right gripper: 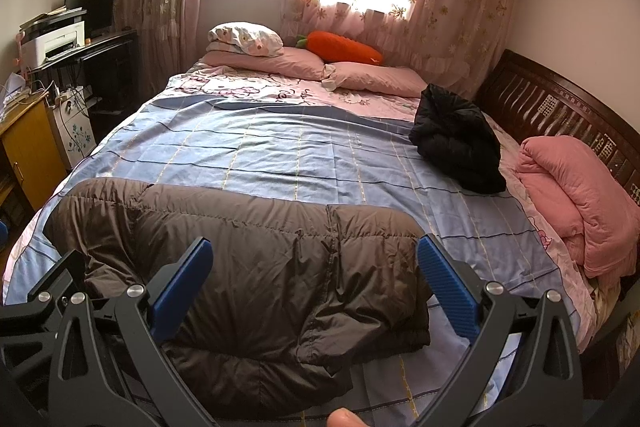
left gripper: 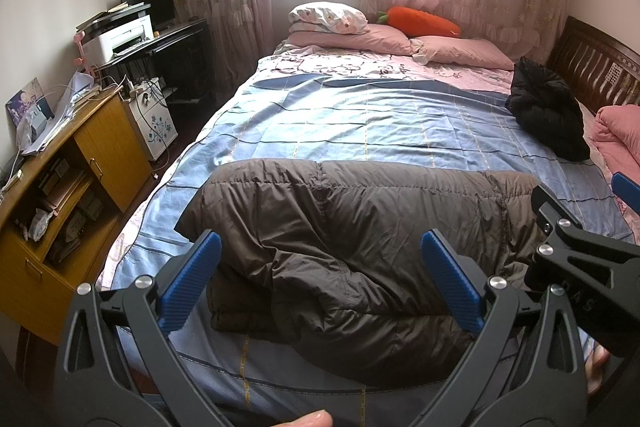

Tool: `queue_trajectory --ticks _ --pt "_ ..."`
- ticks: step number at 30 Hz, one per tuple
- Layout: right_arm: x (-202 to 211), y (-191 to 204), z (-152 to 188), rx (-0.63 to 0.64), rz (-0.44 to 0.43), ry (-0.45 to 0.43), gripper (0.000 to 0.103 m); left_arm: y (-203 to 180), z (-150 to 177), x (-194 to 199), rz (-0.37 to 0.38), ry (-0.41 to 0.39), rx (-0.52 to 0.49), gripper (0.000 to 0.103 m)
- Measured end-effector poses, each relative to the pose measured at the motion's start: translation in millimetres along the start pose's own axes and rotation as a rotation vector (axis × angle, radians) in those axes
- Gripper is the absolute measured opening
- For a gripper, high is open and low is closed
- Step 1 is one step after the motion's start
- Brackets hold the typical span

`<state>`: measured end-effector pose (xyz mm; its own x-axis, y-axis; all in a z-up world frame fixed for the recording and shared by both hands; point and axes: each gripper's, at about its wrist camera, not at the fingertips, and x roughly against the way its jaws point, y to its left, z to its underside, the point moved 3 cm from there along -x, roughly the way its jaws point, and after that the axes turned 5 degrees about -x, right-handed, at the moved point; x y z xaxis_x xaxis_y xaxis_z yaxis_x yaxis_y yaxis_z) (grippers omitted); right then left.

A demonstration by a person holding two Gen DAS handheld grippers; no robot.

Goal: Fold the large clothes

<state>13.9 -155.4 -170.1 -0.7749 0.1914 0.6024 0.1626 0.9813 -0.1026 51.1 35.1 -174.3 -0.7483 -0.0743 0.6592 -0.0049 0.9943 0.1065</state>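
- Left wrist view: we are holding the left gripper [left gripper: 320, 283] wide open over the brown jacket [left gripper: 360, 247], gripping nothing. The jacket is lying partly folded across the near end of the bed [left gripper: 340, 123], filling the view from 9 to 3 o'clock, probably so we can reach its near edge. The right gripper [left gripper: 576, 247] is poking in at 4 o'clock, mostly cut off.
- Right wrist view: we are keeping the right gripper [right gripper: 316, 287] spread wide too, empty, above the jacket [right gripper: 260, 267]. A black garment [right gripper: 456, 147] is waiting at 2 o'clock. The jacket's near hem is hiding behind the gripper frames.
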Motion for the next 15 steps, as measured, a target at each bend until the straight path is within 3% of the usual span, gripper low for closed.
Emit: queue_trajectory --ticks 15 --pt "0.4 0.4 1.2 0.001 0.001 0.004 0.102 0.4 0.7 -0.2 0.000 0.003 0.000 0.101"
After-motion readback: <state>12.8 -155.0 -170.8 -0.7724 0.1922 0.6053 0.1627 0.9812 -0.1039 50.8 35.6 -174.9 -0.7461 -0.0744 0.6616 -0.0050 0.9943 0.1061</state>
